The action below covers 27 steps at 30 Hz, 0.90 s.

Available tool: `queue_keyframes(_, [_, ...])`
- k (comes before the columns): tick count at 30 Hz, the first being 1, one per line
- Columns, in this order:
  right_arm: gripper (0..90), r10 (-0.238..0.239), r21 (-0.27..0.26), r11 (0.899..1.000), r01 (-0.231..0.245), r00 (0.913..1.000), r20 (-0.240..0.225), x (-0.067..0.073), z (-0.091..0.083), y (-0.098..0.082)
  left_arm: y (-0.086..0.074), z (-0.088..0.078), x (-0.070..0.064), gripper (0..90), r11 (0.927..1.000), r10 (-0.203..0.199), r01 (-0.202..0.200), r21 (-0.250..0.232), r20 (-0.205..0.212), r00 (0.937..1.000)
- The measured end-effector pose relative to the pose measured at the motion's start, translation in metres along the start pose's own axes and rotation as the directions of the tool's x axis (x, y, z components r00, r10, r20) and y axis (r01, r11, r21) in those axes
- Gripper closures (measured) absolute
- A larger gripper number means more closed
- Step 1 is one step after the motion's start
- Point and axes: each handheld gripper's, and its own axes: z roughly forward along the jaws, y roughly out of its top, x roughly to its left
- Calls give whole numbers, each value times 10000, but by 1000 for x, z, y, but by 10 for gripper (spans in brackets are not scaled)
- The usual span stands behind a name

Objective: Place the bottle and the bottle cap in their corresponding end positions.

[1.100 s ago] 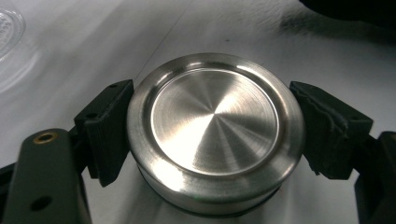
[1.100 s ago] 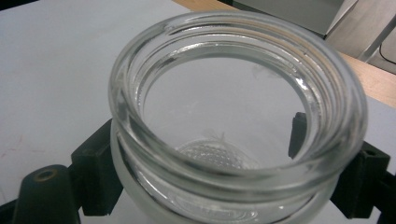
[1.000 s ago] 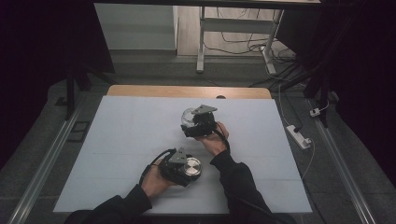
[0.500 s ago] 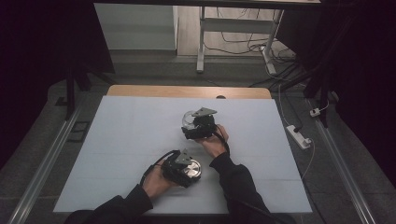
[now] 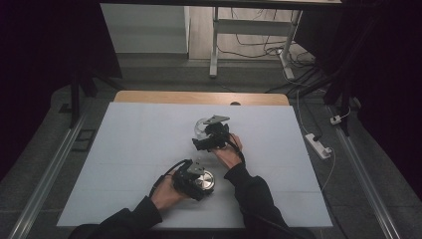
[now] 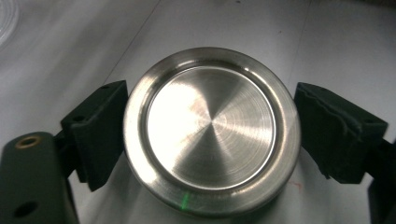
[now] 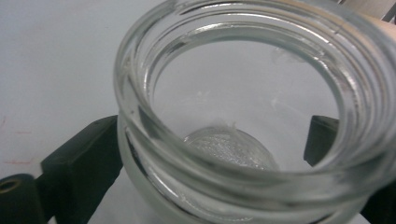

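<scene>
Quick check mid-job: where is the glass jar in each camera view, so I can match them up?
High view: glass jar just beyond the table's middle.
Left gripper view: a faint clear curved edge in the top left corner, probably the jar.
Right gripper view: close up, open mouth across most of the picture.
Shared landmark: the white table.

round brushed-steel lid [image 6: 211, 128] lies flat, hollow side up, on the white table near its front edge. clear glass jar [image 7: 243, 116] stands upright, uncapped, behind it.
</scene>
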Motion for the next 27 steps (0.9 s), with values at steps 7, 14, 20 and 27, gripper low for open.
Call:
queue_keyframes(7, [8, -46, -10, 10000, 46, 9996, -266, -2, -5, 0, 1, -6, 2, 78, 9989, -352, 356, -311, 133, 9993])
queue_keyframes(14, [0, -199, -12, 9998, 199, 9991, -373, -3, -14, 1, 2, -17, 3, 47, 9965, -545, 555, -625, 184, 9983])
queue_keyframes(20, [0, -199, -75, 9998, 196, 9993, -316, -1, -24, 0, 0, -25, 4, 30, 9939, -734, 742, -820, 121, 9972])
queue_keyframes(27, [0, -189, -78, 9998, 186, 9990, -396, 1, -34, -3, -3, -30, 5, 4, 9917, -889, 917, -898, 352, 9954])
